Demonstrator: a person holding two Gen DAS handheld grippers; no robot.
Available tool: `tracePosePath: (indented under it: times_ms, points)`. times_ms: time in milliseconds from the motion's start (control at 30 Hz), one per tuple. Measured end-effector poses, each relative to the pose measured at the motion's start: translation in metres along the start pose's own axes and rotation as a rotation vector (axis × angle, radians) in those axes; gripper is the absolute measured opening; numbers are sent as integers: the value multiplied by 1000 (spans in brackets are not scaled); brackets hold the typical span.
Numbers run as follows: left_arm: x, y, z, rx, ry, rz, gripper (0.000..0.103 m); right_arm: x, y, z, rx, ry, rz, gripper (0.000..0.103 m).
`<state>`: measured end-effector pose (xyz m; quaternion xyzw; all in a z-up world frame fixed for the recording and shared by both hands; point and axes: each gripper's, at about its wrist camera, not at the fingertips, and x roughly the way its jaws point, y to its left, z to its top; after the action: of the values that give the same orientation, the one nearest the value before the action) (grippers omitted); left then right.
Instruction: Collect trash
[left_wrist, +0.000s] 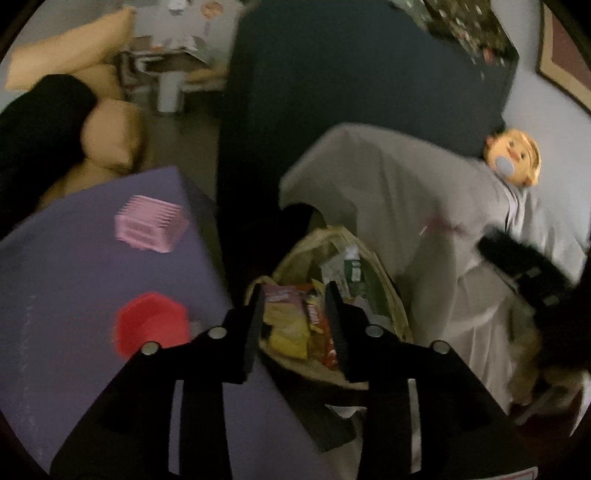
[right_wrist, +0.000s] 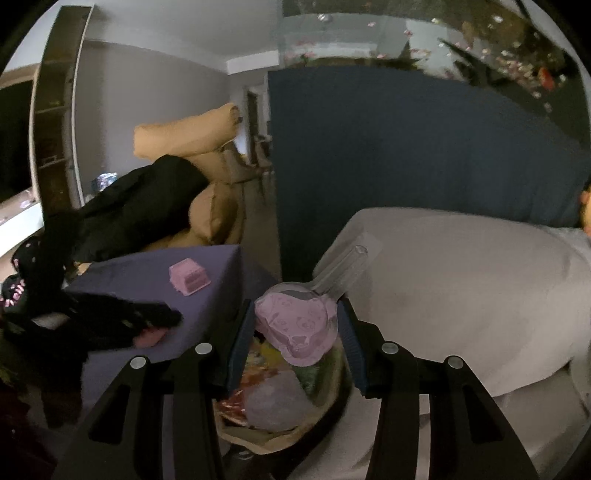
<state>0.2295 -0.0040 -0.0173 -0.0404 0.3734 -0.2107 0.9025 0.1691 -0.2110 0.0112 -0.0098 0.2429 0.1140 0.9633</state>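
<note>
Our right tool (right_wrist: 295, 332) pinches the clear plastic blister pack (right_wrist: 299, 325) over the trash basket (right_wrist: 280, 432): light, thin, slippery, crushable, so we'd hold it by its wide pink body. Our left tool (left_wrist: 295, 325) hangs open and empty above the wrappers (left_wrist: 291, 325).

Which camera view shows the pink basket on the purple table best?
The left wrist view: the pink basket looks larger there, with its ribbed side visible, though blurred. The right wrist view shows it smaller and farther away on the purple table.
</note>
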Motion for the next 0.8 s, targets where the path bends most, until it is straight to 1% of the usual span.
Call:
tracePosePath:
  times_ms: [100,167,267,333,433,500,567,600,667,700,767,800]
  points:
    - [-34,10,-12,-58,-55,48,42,16,8,-10,-8,27,54,43]
    - [-54,12,-25,-63,-79,75,43,27,15,-17,-25,50,75,43]
    - [-73,16,-45,-59,-93,102,44,39,23,-24,-56,79,81,43]
    - [-82,19,-54,-57,-100,119,46,47,29,-28,-80,102,83,43]
    - [-90,27,-63,-69,-104,139,47,58,34,-31,-103,136,79,44]
    - [-95,34,-68,-112,-102,144,47,66,32,-33,-87,154,78,44]
    - [-97,38,-72,-150,-99,141,47,75,29,-34,-53,190,88,44]
    - [-99,39,-75,-159,-103,143,47,82,28,-35,-38,215,81,51]
    - [-105,37,-80,-163,-118,150,47,89,29,-37,-33,226,61,63]
    - [-108,36,-82,-161,-128,157,47,89,29,-37,-32,224,53,63]
    - [-116,33,-85,-162,-145,169,51,84,30,-37,-20,223,31,63]
    - [-119,32,-86,-163,-150,174,57,77,30,-37,-7,212,30,63]
